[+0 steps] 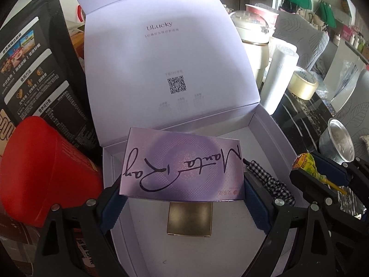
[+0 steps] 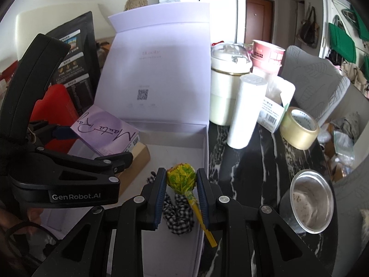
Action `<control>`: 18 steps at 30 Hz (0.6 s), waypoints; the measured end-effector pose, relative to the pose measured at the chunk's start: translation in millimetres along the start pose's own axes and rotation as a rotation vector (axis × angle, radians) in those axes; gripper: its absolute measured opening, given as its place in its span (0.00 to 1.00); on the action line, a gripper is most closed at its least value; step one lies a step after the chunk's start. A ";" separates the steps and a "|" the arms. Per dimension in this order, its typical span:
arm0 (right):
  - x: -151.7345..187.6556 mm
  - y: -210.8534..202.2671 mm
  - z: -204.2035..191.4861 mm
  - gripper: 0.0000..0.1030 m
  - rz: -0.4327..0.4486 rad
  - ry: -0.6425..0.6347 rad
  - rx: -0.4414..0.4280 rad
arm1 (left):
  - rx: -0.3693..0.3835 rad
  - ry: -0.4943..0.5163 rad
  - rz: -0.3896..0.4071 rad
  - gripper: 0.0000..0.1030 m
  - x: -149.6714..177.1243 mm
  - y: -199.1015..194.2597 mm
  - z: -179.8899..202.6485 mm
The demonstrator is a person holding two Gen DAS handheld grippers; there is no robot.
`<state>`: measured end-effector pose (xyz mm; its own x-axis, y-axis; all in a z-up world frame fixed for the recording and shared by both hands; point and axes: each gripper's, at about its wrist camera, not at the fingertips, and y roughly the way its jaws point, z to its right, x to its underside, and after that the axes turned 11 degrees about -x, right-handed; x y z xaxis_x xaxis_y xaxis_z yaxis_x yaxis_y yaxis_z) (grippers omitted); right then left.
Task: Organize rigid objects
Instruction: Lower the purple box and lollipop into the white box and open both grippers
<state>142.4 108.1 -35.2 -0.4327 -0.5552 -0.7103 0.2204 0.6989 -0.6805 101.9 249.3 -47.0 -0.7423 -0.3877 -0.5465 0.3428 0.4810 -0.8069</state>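
Right wrist: lollipop [image 2: 181,176] between pads [image 2: 161,196]

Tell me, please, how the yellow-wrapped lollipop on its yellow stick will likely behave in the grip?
The yellow-wrapped lollipop sits between the right gripper's pads by its round head, so it may pivot or slip. Its crinkled wrapper looks slick. The thin stick probably weighs little.

- A black marble table [image 2: 249,161] with white veins.
- A grey leaf-pattern chair [image 2: 318,85] beside it.
- A white fridge [image 2: 221,11] stands behind, next to a brown door [image 2: 259,18].
- Green bags [image 2: 341,39] hang on the right wall.
- Soft daylight.
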 end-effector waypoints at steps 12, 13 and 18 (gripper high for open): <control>7.6 17.6 3.9 0.26 -0.060 0.020 0.003 | -0.037 0.007 -0.080 0.91 -2.4 18.9 9.1; 7.5 17.7 4.2 0.27 -0.064 0.022 0.004 | -0.035 0.006 -0.091 0.91 -2.5 20.3 9.7; 6.5 17.2 4.2 0.37 -0.075 0.025 -0.005 | -0.035 0.000 -0.143 0.91 -0.5 29.6 12.5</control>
<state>147.1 114.6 -52.2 -0.4697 -0.5943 -0.6528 0.1825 0.6581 -0.7305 119.6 254.0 -73.4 -0.7820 -0.4543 -0.4268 0.2134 0.4483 -0.8681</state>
